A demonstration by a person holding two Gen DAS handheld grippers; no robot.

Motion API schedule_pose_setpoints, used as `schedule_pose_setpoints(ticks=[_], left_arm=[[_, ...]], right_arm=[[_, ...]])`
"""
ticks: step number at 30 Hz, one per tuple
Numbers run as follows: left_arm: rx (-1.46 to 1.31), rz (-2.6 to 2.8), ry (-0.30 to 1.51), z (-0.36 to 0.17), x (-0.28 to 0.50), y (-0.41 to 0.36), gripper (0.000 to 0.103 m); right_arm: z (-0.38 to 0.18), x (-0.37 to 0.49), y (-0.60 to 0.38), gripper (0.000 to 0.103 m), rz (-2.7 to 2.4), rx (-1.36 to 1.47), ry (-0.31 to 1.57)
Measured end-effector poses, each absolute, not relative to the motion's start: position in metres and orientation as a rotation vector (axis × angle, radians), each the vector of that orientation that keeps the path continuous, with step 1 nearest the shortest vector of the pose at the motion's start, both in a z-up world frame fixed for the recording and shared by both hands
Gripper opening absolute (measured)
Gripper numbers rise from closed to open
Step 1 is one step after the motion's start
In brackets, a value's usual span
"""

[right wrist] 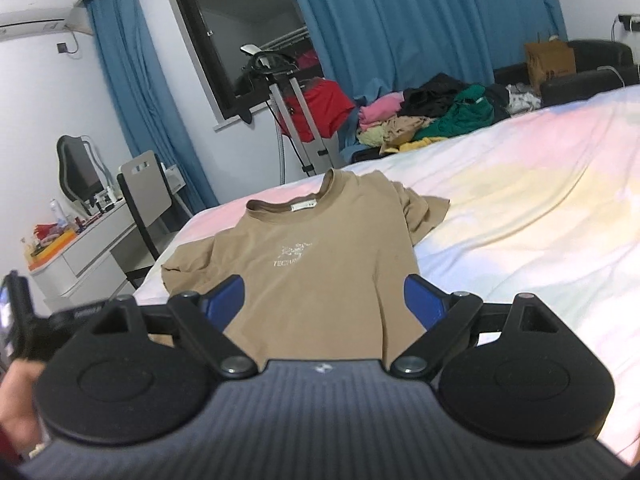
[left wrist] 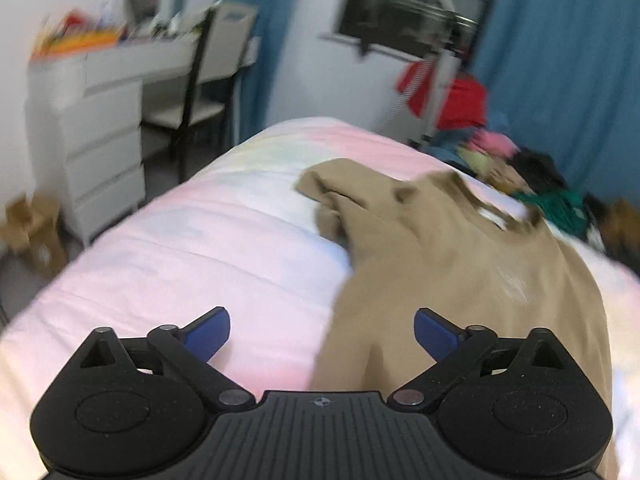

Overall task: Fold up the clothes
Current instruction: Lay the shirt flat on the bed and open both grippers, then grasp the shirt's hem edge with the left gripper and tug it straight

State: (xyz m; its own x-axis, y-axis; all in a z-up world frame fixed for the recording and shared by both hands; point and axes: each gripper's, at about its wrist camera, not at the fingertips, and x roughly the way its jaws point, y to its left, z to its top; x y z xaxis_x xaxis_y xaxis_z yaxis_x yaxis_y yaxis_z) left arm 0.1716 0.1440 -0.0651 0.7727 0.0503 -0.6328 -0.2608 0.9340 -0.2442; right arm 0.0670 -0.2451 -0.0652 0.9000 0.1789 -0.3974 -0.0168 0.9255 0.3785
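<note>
My left gripper point(left wrist: 322, 334) hangs with its fingers point(left wrist: 208, 336) spread wide and empty, above the bed point(left wrist: 200, 248) at the near edge of the tan T-shirt point(left wrist: 460, 256). My right gripper point(right wrist: 323, 305) is likewise wide apart, gripping nothing, over the shirt's lower half. The shirt lies face up on the bed, sleeves rumpled.

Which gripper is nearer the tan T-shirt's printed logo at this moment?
Right. The right gripper hangs open over the tan T-shirt just below its logo. The left gripper, also open, straddles the shirt's side edge, over the bedsheet.
</note>
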Motion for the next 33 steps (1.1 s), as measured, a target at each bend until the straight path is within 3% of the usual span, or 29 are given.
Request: schedule_pose_setpoints(ticks=[5, 11, 17, 22, 24, 26, 28, 33], left_arm=[[-0.278, 0.235, 0.681, -0.084, 0.233, 0.168, 0.083], [0.112, 0.191, 0.686, -0.104, 0.286, 0.153, 0.083], [0.167, 0.058, 0.656, -0.113, 0.309, 0.144, 0.081], [0.158, -0.045, 0.642, -0.113, 0.326, 0.129, 0.074], [0.181, -0.035, 0.647, -0.113, 0.332, 0.124, 0.061], [0.188, 0.014, 0.667, -0.114, 0.340, 0.125, 0.023], [0.237, 0.049, 0.667, -0.109, 0.341, 0.125, 0.008], [0.599, 0.119, 0.626, -0.091, 0.332, 0.115, 0.007]], right_arm=[[-0.083, 0.087, -0.243, 0.088, 0.104, 0.371, 0.461], [-0.112, 0.125, -0.249, 0.088, 0.070, 0.390, 0.507], [-0.136, 0.155, -0.263, 0.088, 0.032, 0.490, 0.534], [-0.144, 0.159, -0.269, 0.088, 0.010, 0.536, 0.547], [-0.141, 0.155, -0.272, 0.088, 0.002, 0.551, 0.516], [-0.137, 0.150, -0.275, 0.088, 0.003, 0.575, 0.473], [-0.133, 0.145, -0.276, 0.088, -0.002, 0.583, 0.439], [-0.129, 0.142, -0.277, 0.088, -0.008, 0.576, 0.433]])
